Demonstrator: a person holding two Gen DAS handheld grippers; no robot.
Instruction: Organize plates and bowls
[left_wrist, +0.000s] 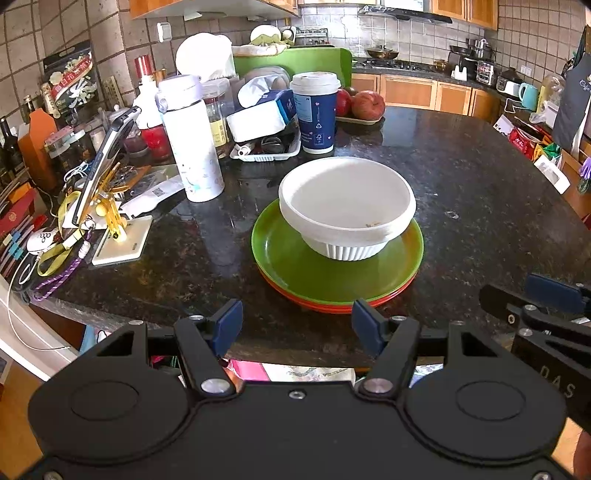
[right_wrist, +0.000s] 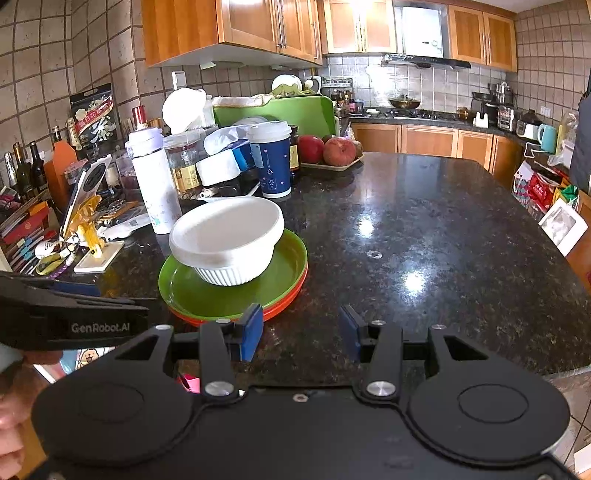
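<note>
The left gripper (left_wrist: 297, 325) and right gripper (right_wrist: 301, 332) both hang open and empty near the counter edge (left_wrist: 147, 317). Ahead, the white bowl (left_wrist: 347, 206) sits on a green plate (left_wrist: 295, 266), itself stacked on what looks like one orange plate (left_wrist: 369, 303). Stacking seems done; next probably means backing clear.

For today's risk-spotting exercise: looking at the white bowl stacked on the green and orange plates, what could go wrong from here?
1. The white ribbed bowl sits off-centre on the round green plate, towards its far rim, so lifting the stack may tip it.
2. The stack, with the orange plate underneath, lies near the dark granite counter's front edge; a nudge could push it off.
</note>
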